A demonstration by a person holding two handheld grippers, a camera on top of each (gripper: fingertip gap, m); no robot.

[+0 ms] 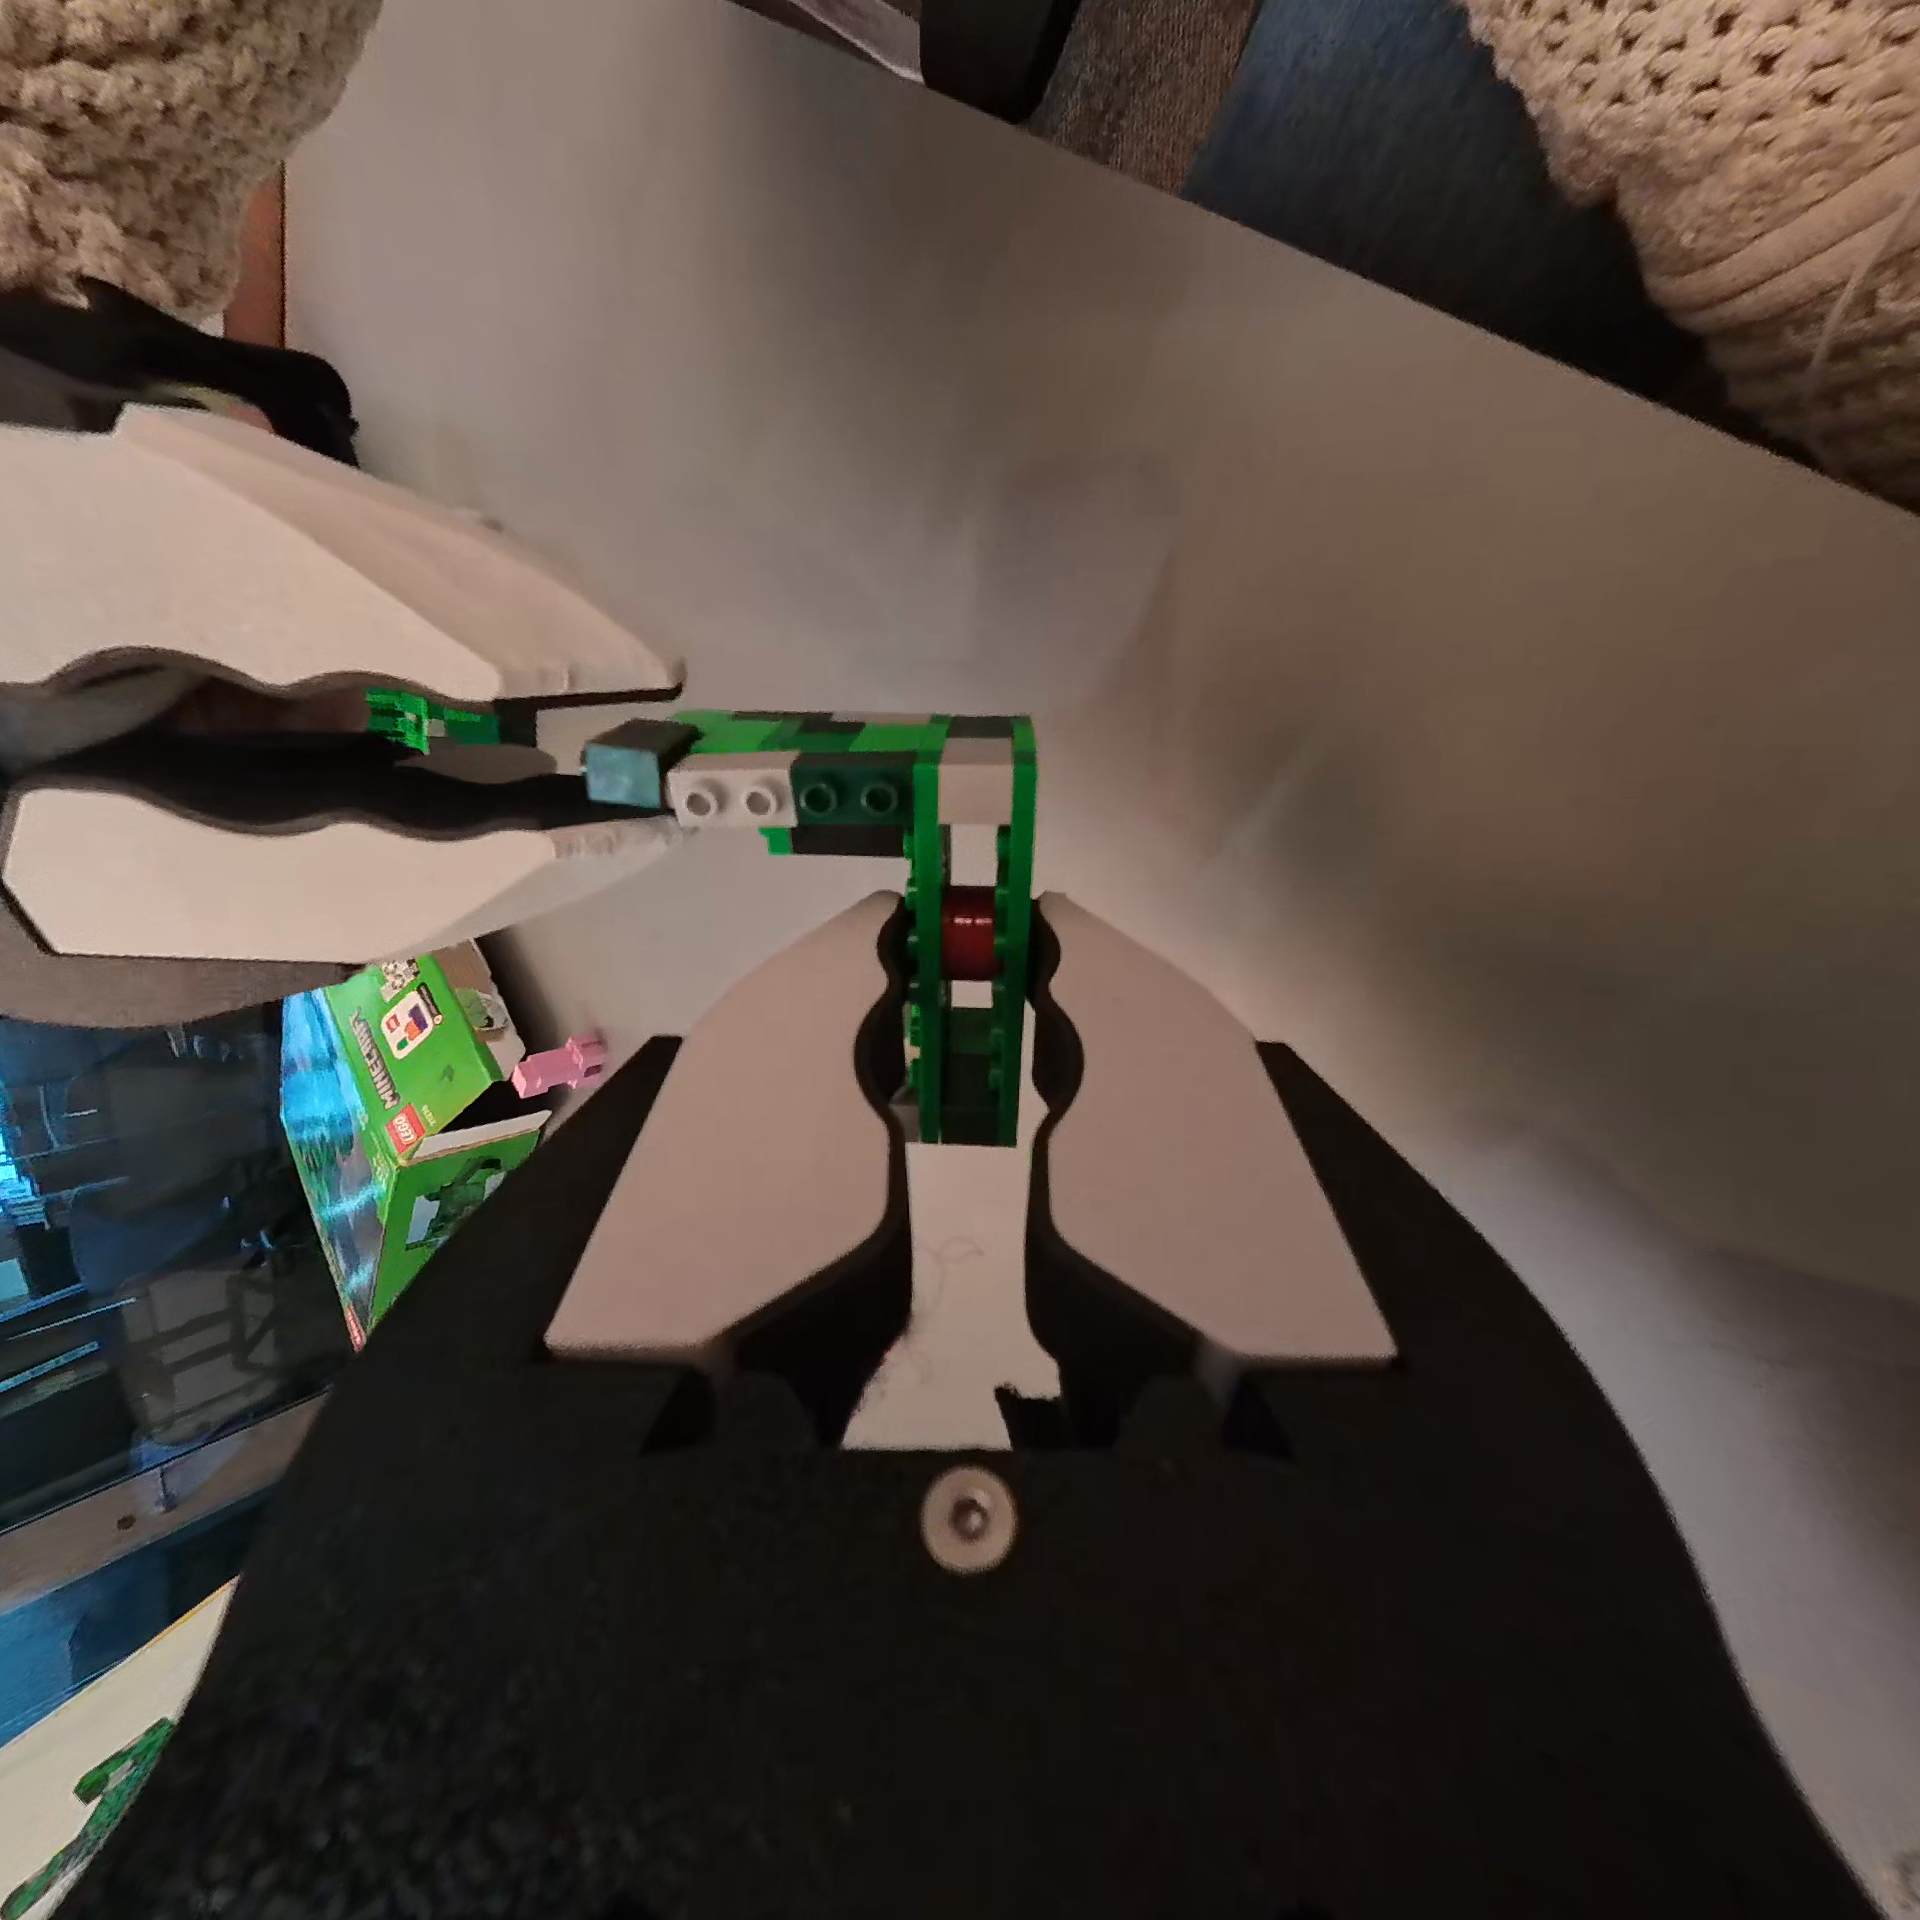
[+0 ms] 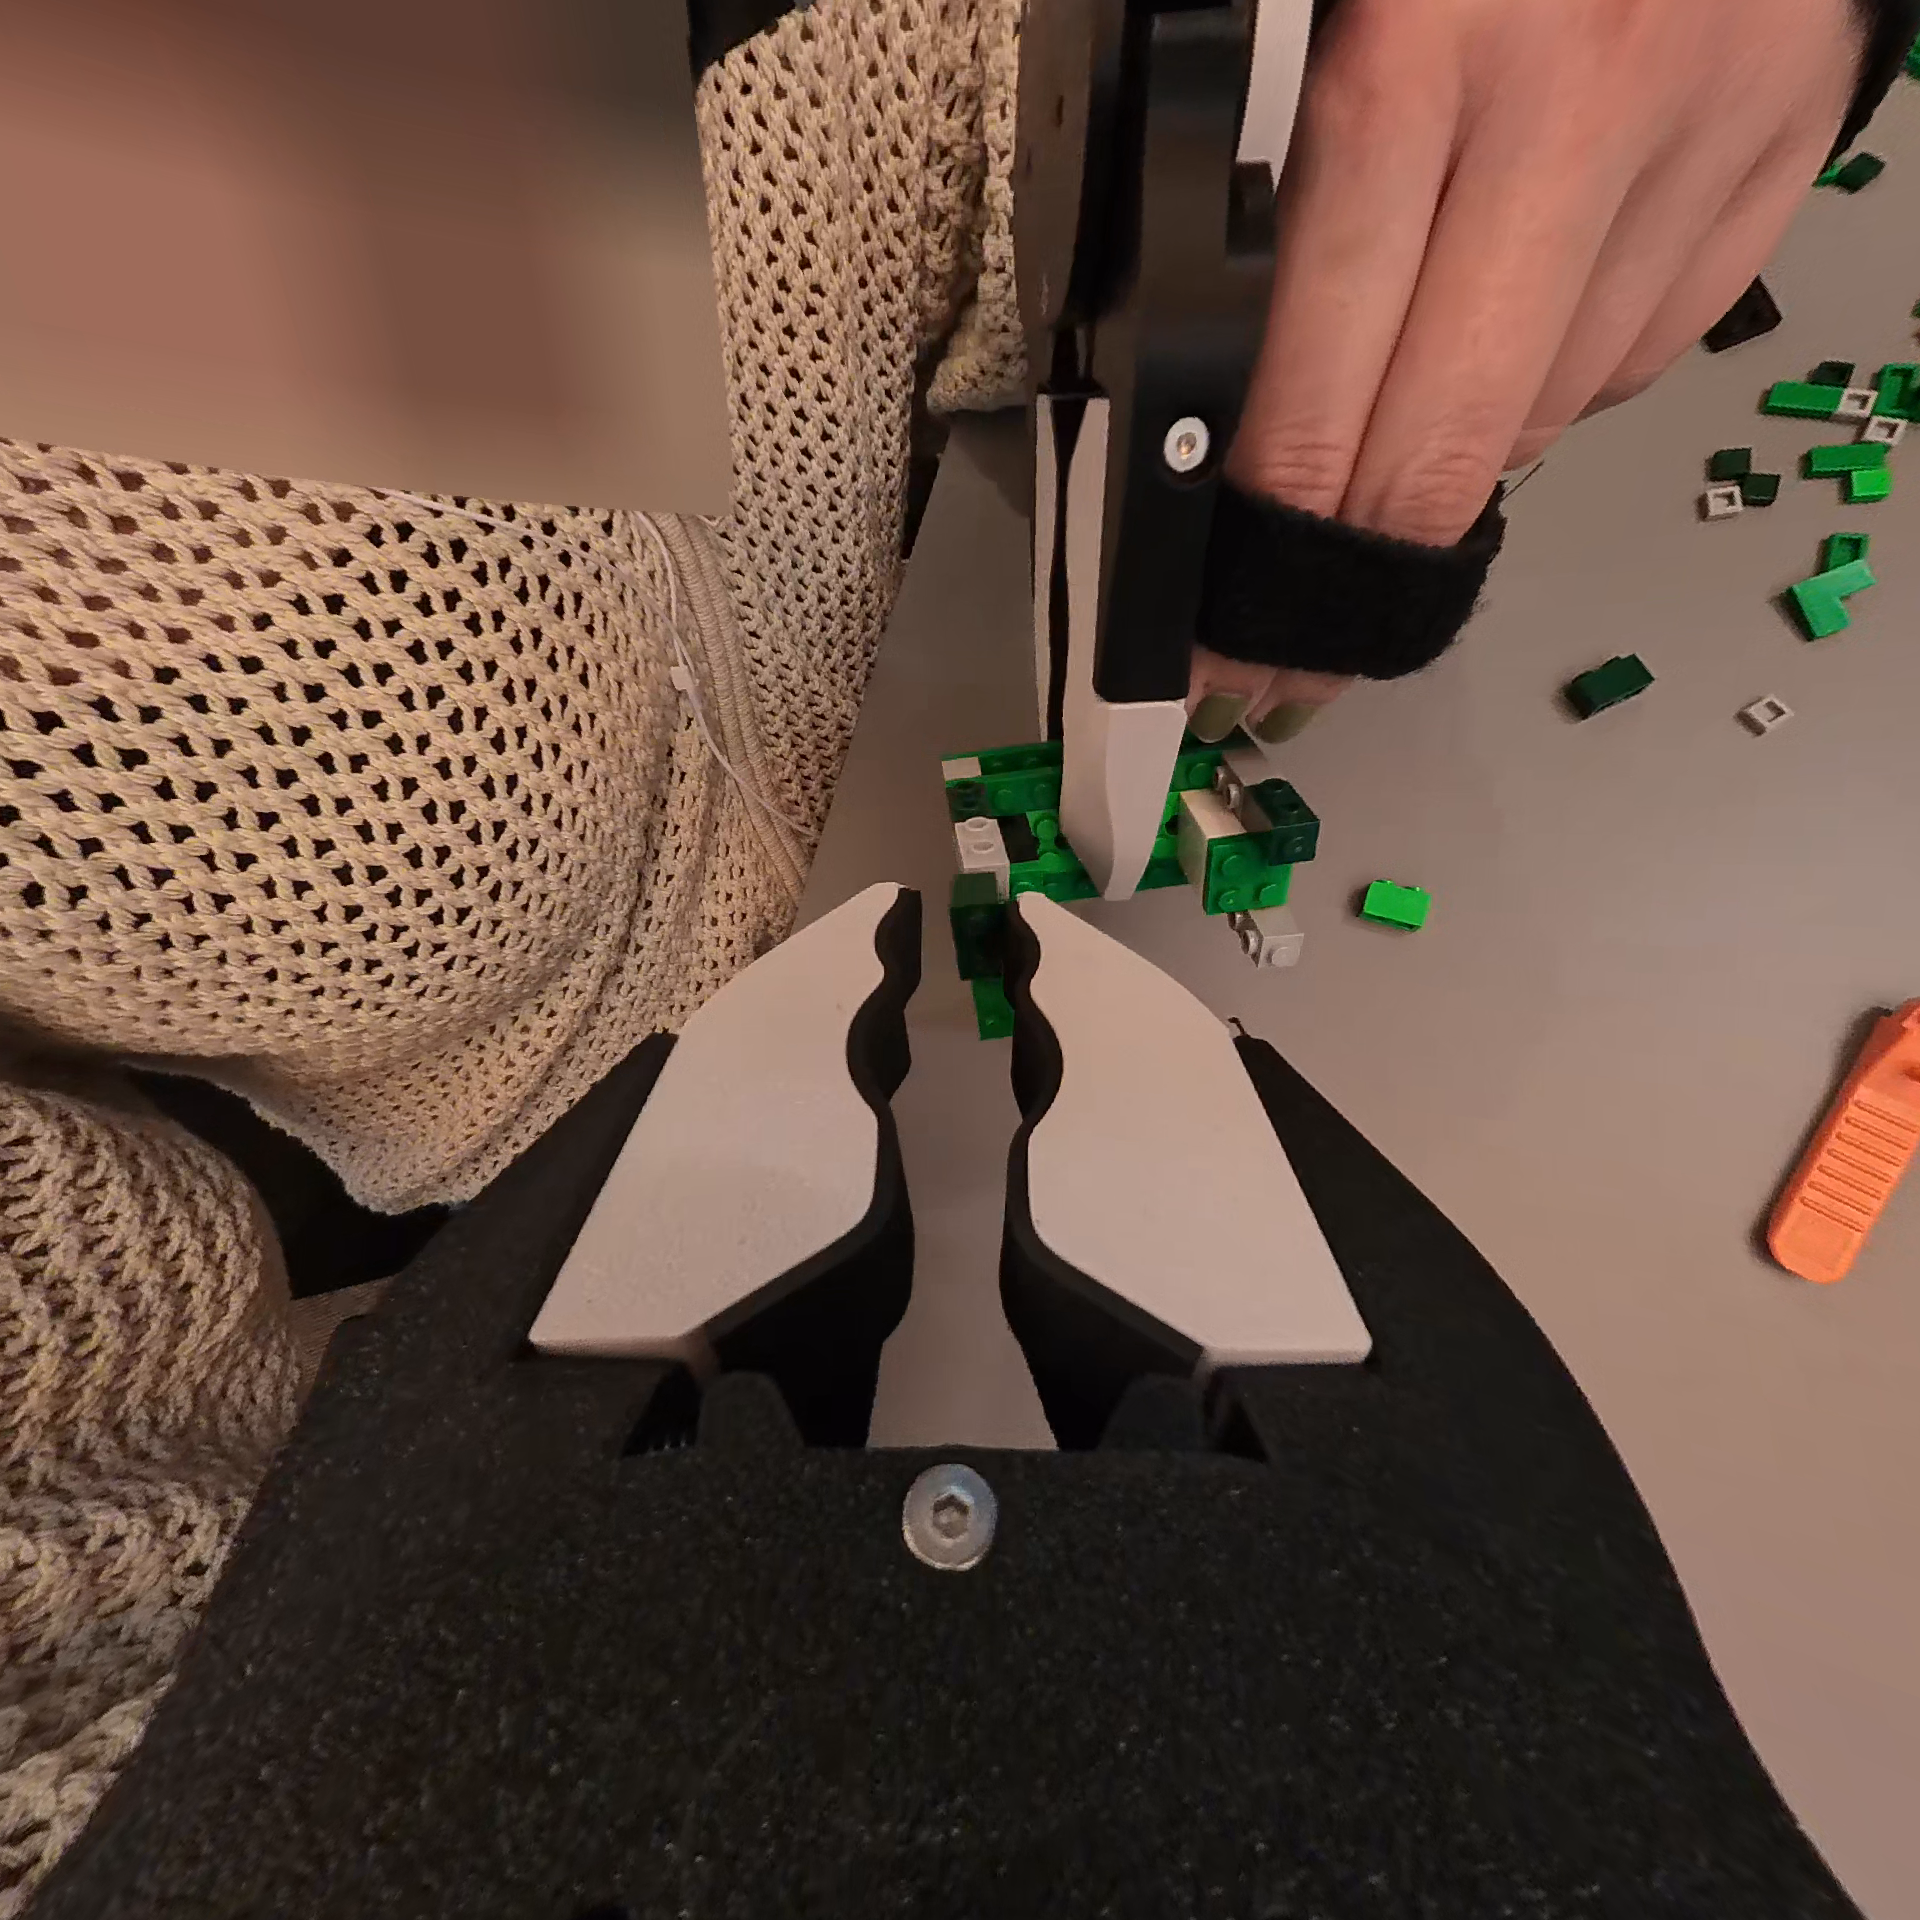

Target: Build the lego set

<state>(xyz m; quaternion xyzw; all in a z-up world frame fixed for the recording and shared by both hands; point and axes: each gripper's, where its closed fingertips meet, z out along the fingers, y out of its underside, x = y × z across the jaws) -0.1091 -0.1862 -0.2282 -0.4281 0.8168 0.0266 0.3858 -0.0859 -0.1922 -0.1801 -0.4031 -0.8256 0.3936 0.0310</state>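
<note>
**Both grippers on the green build**

While the left gripper (image 1: 966, 914) clamps the lower, upright leg of the green lego assembly (image 1: 971, 935) between its fingers, the right gripper (image 2: 966, 909) meets it at a right angle, its tips pinching the end of the assembly's side branch, where a teal-grey brick (image 1: 629, 774) sits. A hand (image 2: 1507, 312) holds the left tool from above. Beyond the fingers lie loose green bricks (image 2: 1829, 603), an orange brick separator (image 2: 1860, 1153) and the set's box (image 1: 416, 1122) on the table (image 1: 1143, 468).
</note>
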